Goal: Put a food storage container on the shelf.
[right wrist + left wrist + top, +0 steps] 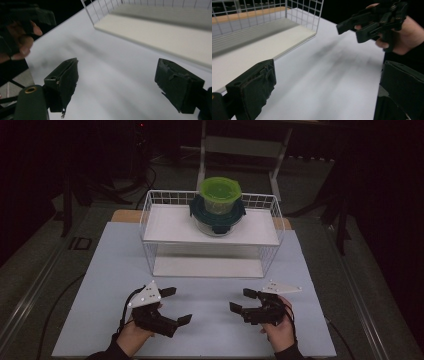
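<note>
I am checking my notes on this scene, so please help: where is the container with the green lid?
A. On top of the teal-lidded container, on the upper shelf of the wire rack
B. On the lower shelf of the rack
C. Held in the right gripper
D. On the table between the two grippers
A: in the high view the green-lidded container sits stacked on the teal-lidded container, on the upper shelf of the wire rack.
</note>
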